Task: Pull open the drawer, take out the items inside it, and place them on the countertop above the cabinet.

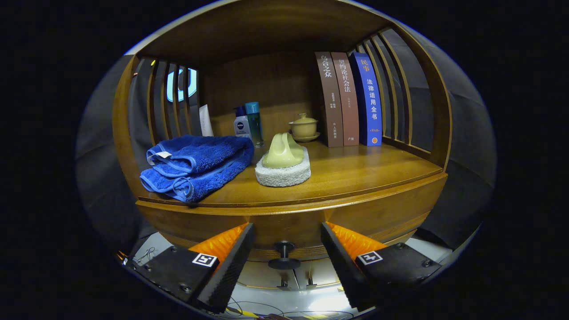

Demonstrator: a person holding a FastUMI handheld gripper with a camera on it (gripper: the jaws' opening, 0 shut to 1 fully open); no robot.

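A wooden cabinet's drawer front (pixel 378 218) faces me, closed, with a small dark round knob (pixel 284 255) at its middle. My gripper (pixel 286 231) is open, its two fingers standing either side of the knob and a little short of it, touching nothing. Above the drawer lies the wooden countertop (pixel 355 173). What is inside the drawer is hidden.
On the countertop lie a folded blue towel (pixel 195 166) at the left and a yellow-handled scrub sponge (pixel 283 165) in the middle. Behind stand two bottles (pixel 249 124), a lidded cup on a saucer (pixel 304 127) and three upright books (pixel 349 100). Slatted sides close the shelf.
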